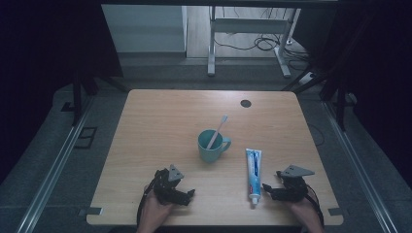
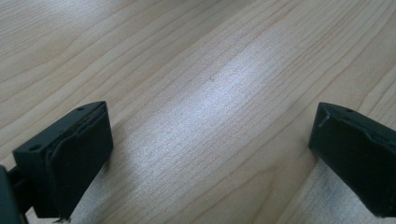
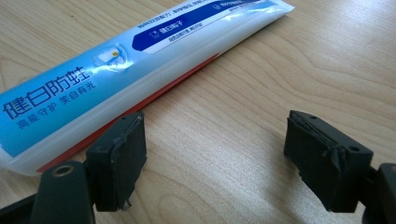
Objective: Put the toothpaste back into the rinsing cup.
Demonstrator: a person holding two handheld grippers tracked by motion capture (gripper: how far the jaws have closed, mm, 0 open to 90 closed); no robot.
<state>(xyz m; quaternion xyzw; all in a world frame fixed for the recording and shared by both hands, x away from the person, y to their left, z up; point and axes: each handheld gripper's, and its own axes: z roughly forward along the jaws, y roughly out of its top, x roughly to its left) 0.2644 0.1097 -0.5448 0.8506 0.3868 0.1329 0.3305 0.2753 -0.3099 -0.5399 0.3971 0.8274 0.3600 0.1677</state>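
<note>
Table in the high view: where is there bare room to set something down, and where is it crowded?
The table is bare across its far strip, apart from the dark round hole, and down its left side beyond the mug. It is tighter near the front: the toothpaste tube lies just beside the right tool, with the left tool near the front edge.

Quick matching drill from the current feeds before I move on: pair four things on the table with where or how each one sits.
Things:
1. toothbrush
2. toothpaste tube
3. mug
4. left gripper

States:
A. lying flat beside the right gripper
B. upright near the table's middle
C. open over bare wood
D. leaning inside the mug

Pairs: 1-D, 2-A, 3-B, 4-C
</note>
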